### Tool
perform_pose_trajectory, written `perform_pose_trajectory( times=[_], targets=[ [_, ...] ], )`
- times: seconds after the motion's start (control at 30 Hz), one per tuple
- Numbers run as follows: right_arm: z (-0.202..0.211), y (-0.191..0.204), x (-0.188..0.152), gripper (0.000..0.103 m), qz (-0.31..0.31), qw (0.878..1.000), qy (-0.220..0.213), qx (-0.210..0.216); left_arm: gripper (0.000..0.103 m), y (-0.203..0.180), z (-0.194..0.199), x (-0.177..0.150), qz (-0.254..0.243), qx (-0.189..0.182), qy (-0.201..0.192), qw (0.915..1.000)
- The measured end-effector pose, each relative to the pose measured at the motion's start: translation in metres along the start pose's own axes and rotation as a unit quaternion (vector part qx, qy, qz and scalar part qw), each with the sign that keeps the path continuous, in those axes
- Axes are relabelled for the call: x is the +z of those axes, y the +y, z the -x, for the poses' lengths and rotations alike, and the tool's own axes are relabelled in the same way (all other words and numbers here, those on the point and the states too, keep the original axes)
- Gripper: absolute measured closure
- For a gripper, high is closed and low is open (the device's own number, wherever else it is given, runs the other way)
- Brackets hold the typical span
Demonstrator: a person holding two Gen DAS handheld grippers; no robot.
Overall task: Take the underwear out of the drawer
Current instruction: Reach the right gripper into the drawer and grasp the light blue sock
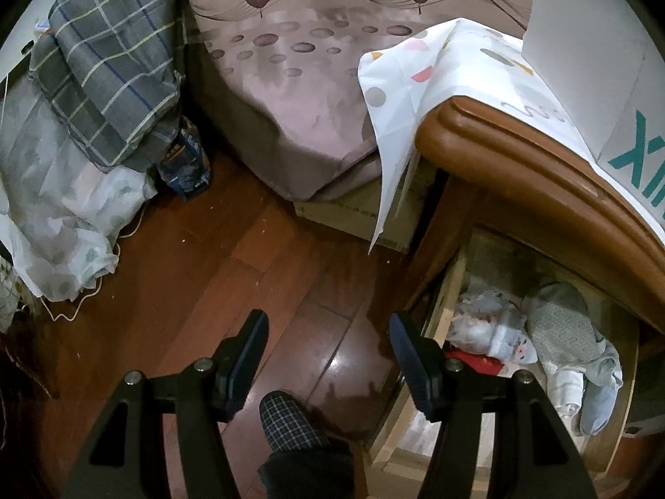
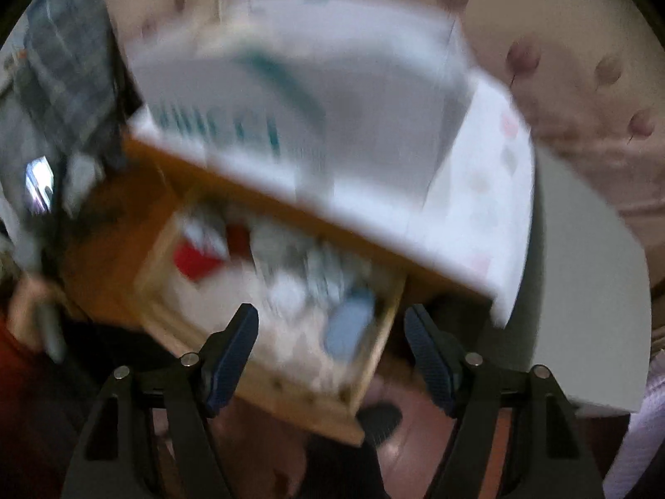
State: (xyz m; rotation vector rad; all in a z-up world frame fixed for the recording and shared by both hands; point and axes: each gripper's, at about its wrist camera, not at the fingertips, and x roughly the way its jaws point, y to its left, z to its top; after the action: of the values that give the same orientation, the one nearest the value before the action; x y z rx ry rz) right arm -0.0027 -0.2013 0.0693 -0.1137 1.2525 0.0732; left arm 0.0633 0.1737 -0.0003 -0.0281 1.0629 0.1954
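Bed with mauve leaf-and-pebble printed cover (image 1: 291, 95): fills the upper centre of the left wrist view; background only.

Brown varnished wooden cabinet top (image 1: 519, 166): curves across the right of that view, draped with a white spotted cloth (image 1: 399, 83) and bearing a white box with teal lettering (image 1: 615, 95). We judge the overhang shades the drawer, which explains the steep downward aim of both tools.

Pale wooden drawer (image 1: 449, 291), pulled open at lower right of the left wrist view: it holds the underwear, a heap of grey, white and pale blue folded garments (image 1: 569, 332), beside a red item (image 1: 469, 364). In the right wrist view the same heap (image 2: 316, 291) sits mid-frame, badly blurred; we cannot tell one piece from another there.

Reddish-brown plank floor (image 1: 208, 270): a checked slipper (image 1: 286, 424) at bottom centre.

Left gripper (image 1: 328, 345): jaws parted, empty, over bare floor beside the drawer, apparently parked clear.

Right gripper (image 2: 330, 341): jaws apart, nothing between them, framing the drawer's near corner above the garments; we judge it is lining up to reach in.
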Motion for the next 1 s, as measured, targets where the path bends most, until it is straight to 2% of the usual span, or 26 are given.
perform_pose_trajectory(
  times=[0.1,0.2,0.4,0.83,0.93,1.0],
  targets=[
    [-0.051,0.002,-0.011,0.047,0.001,0.999,0.045,-0.003,0.041,0.002,-0.002,0.000,0.007,0.004,0.004,1.0000],
    [-0.095,-0.001,-0.013,0.050,-0.001,0.997,0.075,-0.008,0.041,0.005,-0.004,0.001,0.015,0.000,0.011,0.9998],
    [-0.152,0.007,-0.009,0.050,0.043,0.992,0.114,-0.026,0.041,0.005,-0.007,0.002,0.012,-0.001,0.013,0.9998],
    [-0.217,0.010,-0.002,0.048,0.095,0.978,0.177,-0.047,0.041,-0.013,-0.010,-0.001,-0.024,0.004,0.012,0.9996],
    [-0.222,0.011,0.004,0.044,0.111,0.977,0.174,-0.049,0.041,-0.017,-0.011,-0.002,-0.028,0.002,0.014,0.9995],
    [-0.229,0.014,0.006,0.039,0.134,0.973,0.175,-0.070,0.041,-0.018,-0.012,-0.002,-0.033,-0.001,0.016,0.9993]
  ],
)
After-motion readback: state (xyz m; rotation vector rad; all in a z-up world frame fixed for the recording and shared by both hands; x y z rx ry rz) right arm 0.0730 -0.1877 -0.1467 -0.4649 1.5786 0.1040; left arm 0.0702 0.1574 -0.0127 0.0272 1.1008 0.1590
